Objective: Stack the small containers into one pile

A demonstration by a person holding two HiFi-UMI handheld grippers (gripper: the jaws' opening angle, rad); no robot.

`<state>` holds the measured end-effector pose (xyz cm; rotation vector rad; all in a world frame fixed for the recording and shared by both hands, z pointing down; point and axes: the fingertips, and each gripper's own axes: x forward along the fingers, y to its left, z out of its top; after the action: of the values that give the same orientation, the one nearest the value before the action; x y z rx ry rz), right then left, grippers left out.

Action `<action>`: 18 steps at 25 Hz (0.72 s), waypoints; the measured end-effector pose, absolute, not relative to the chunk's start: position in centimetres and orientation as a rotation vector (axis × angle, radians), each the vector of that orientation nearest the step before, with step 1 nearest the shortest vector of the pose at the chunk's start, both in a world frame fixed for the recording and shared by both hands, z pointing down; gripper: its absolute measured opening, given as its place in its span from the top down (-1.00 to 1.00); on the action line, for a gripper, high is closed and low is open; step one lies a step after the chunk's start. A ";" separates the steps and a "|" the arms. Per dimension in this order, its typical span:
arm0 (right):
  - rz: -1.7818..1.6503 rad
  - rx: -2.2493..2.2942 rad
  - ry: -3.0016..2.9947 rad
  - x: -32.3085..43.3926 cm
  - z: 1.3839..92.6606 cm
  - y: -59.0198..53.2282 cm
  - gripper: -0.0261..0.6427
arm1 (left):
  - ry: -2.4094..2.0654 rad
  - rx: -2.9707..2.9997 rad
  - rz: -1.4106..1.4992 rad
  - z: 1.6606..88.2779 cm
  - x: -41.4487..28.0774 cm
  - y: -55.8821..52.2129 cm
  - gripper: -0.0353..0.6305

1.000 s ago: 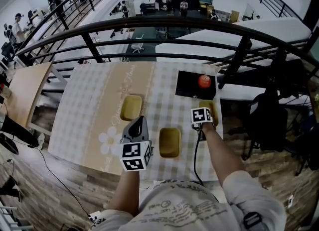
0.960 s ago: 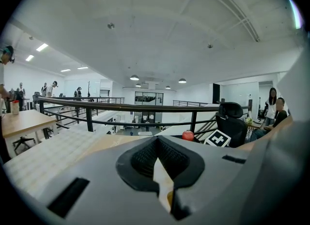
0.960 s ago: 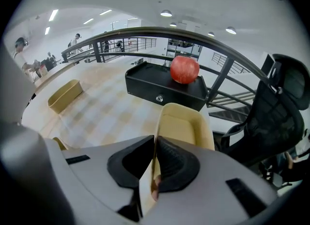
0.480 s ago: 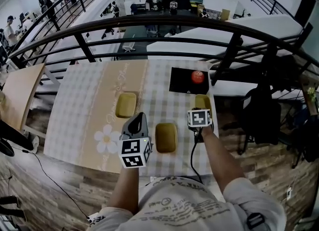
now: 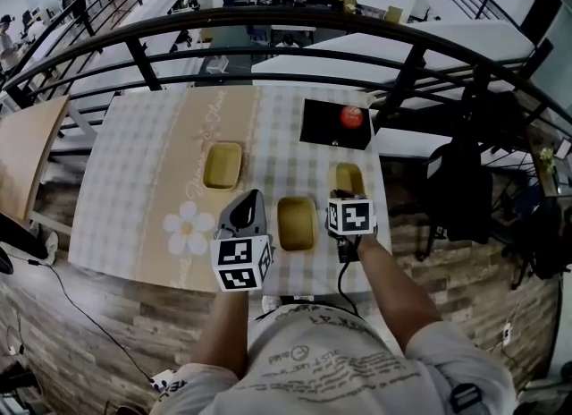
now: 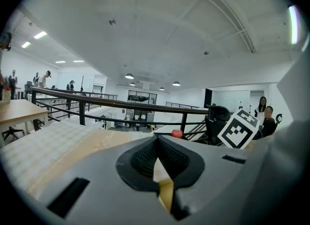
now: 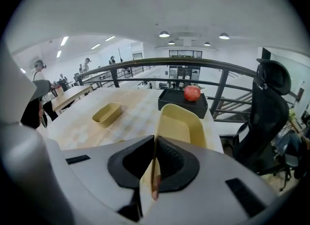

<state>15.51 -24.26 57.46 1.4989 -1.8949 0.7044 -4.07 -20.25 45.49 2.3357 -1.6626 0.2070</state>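
Three small yellow containers are in the head view. One rests on the table at the back left [image 5: 222, 165], and one lies in the middle [image 5: 296, 223], just right of my left gripper [image 5: 251, 199]. My right gripper [image 5: 349, 199] is shut on the third container [image 5: 349, 178] and holds it above the table near the right edge. In the right gripper view its jaws [image 7: 155, 144] pinch the left rim of that container [image 7: 181, 124], which is tilted away. In the left gripper view, my left gripper [image 6: 156, 141] is shut with nothing in it.
A black tray [image 5: 322, 131] with a red apple [image 5: 350, 116] sits at the table's far right. A dark railing [image 5: 268, 55] runs behind the table, and a black chair [image 5: 460, 190] stands off the right edge. The checked tablecloth [image 5: 134, 181] covers the table.
My right gripper has risen with the yellow container and come leftwards, closer to the middle container. The left gripper has shifted only slightly.
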 end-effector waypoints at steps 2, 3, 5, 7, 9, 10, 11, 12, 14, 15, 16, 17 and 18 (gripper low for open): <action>0.734 1.477 -1.912 14.2 57.2 -23.0 0.87 | -1.653 2.331 0.201 45.8 -4.5 -19.8 0.88; 0.749 1.464 -1.920 13.5 57.2 -22.4 0.87 | -1.651 2.328 0.198 45.9 -4.8 -19.7 0.88; 0.778 1.443 -1.934 12.2 57.2 -21.2 0.87 | -1.647 2.323 0.195 46.2 -5.3 -19.4 0.88; 0.807 1.434 -1.946 11.1 57.2 -20.2 0.87 | -1.641 2.321 0.193 46.5 -5.7 -19.2 0.88; 0.829 1.428 -1.950 10.0 57.1 -19.4 0.87 | -1.637 2.314 0.189 46.8 -6.2 -19.0 0.88; 0.832 1.424 -1.947 9.5 57.2 -19.0 0.87 | -1.636 2.310 0.188 47.0 -6.5 -19.0 0.88; 0.827 1.419 -1.942 8.9 57.3 -18.5 0.87 | -1.637 2.307 0.189 47.1 -6.7 -18.9 0.88; 0.819 1.414 -1.936 8.3 57.5 -18.2 0.87 | -1.641 2.306 0.194 47.2 -7.0 -18.8 0.88; 0.810 1.406 -1.922 7.2 58.0 -17.7 0.87 | -1.653 2.308 0.213 47.5 -7.5 -18.6 0.88; 0.808 1.404 -1.915 6.7 58.3 -17.5 0.87 | -1.658 2.311 0.225 47.6 -7.7 -18.4 0.88; 0.806 1.402 -1.910 6.3 58.4 -17.4 0.87 | -1.662 2.311 0.235 47.7 -7.9 -18.3 0.88; 0.808 1.401 -1.906 5.9 58.6 -17.4 0.87 | -1.664 2.310 0.241 47.9 -8.1 -18.1 0.88; 0.813 1.400 -1.903 5.5 58.8 -17.3 0.87 | -1.665 2.305 0.242 48.0 -8.3 -17.9 0.88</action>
<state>5.47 -17.31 58.78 1.3998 -1.9031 0.8127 -8.34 -17.93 47.97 2.3054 -1.6651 0.2423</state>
